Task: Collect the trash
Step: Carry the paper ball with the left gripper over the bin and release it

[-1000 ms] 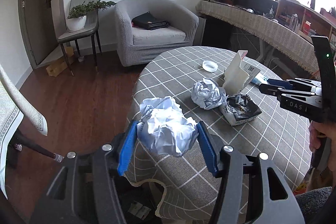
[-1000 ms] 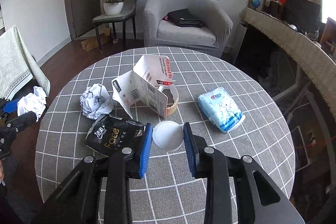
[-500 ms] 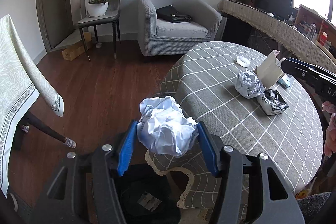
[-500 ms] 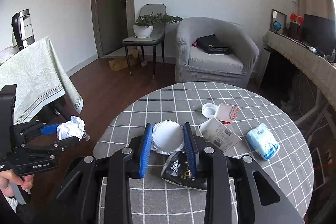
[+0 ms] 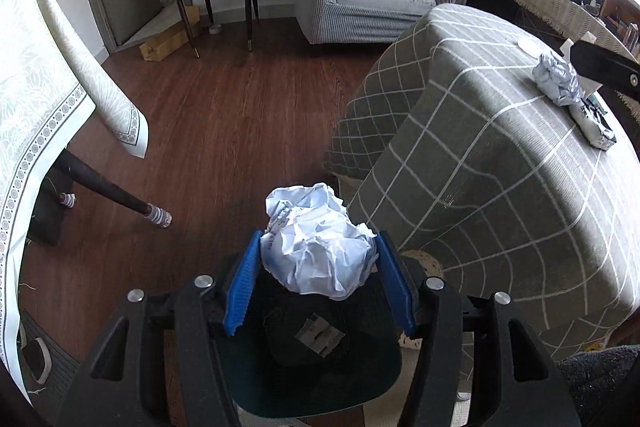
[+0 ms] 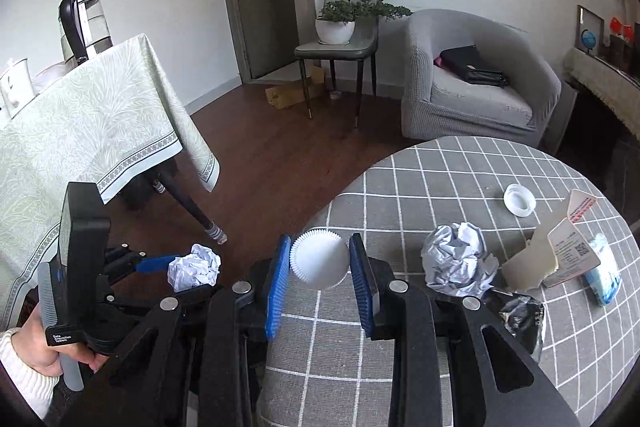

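Crumpled paper (image 5: 320, 239), hand-held gripper (image 5: 318, 279) now seemingly over bin (image 5: 352, 375)

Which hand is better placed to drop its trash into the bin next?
Left. The left gripper holds its paper ball directly above the bin; the right gripper holds its paper cup above the table.

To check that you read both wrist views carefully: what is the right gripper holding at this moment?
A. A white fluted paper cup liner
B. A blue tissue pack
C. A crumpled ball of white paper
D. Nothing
A: in the right wrist view the right gripper has its blue pads closed on the white fluted paper cup liner, above the edge of the checked table.
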